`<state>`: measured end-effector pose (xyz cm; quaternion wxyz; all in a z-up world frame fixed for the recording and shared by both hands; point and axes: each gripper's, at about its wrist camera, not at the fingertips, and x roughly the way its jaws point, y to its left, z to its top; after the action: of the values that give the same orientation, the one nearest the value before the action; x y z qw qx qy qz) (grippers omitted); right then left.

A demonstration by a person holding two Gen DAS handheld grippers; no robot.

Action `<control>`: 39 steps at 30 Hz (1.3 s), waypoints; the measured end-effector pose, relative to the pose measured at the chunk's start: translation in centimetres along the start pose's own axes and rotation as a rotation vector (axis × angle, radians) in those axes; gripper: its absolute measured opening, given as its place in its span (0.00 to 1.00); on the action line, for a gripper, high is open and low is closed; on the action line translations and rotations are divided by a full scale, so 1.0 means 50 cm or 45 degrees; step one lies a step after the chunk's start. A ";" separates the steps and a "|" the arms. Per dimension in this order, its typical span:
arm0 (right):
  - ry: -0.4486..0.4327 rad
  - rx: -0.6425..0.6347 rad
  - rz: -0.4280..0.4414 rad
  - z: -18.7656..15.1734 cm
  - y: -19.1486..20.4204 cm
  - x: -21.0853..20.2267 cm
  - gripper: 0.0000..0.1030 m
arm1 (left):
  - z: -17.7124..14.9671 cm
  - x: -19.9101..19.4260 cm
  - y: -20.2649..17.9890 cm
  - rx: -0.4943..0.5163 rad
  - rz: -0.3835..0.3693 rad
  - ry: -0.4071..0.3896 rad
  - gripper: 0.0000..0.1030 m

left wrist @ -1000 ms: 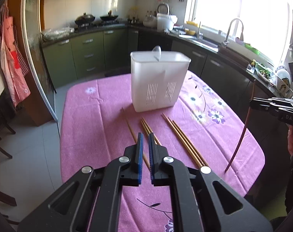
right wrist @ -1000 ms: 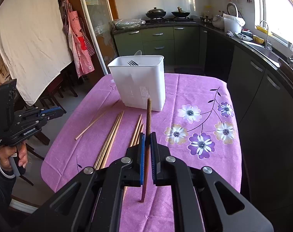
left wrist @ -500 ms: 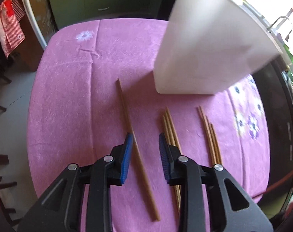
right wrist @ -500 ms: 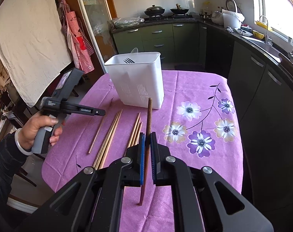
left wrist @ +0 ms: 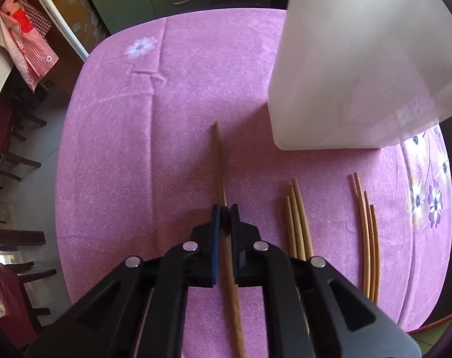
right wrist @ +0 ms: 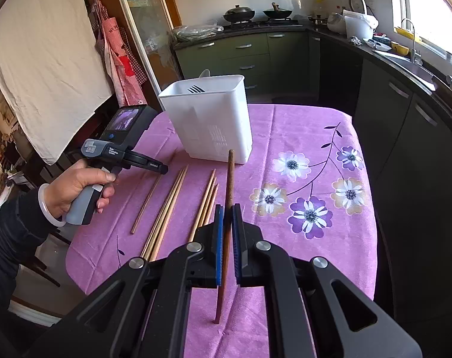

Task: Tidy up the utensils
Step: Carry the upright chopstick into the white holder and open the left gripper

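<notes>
Left wrist view: left claw (left wrist: 225, 208) has just closed on the lone chopstick (left wrist: 219, 161) lying on the desk (left wrist: 112, 149); lifting toward the holder (left wrist: 360, 74) looks next.

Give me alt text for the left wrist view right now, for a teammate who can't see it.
The left gripper is shut on a single chopstick lying on the pink tablecloth, pointing steeply down at it. A white utensil holder stands to the upper right, and two loose bunches of chopsticks lie to the right of the gripper.
</notes>
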<state>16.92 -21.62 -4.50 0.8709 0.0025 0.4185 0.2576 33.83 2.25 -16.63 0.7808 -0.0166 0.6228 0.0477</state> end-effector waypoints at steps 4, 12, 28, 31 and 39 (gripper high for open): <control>-0.026 -0.011 0.013 0.001 0.009 -0.015 0.06 | -0.001 -0.011 -0.003 -0.003 -0.032 0.004 0.05; -0.084 -0.025 0.016 0.007 0.015 -0.053 0.06 | -0.077 -0.189 0.024 0.085 -0.102 -0.304 0.05; -0.075 -0.039 -0.025 -0.004 0.024 -0.064 0.06 | -0.321 -0.361 0.055 0.212 -0.146 -0.690 0.05; -0.070 -0.045 -0.032 0.001 0.028 -0.061 0.06 | -0.332 -0.371 0.061 0.219 -0.165 -0.700 0.05; -0.060 -0.053 -0.037 0.015 0.033 -0.051 0.06 | -0.322 -0.413 0.059 0.258 -0.212 -0.730 0.05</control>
<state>15.41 -21.18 -1.80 0.8841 -0.0158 0.3924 0.2534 13.36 2.68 -0.01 0.9235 0.0246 0.3752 -0.0759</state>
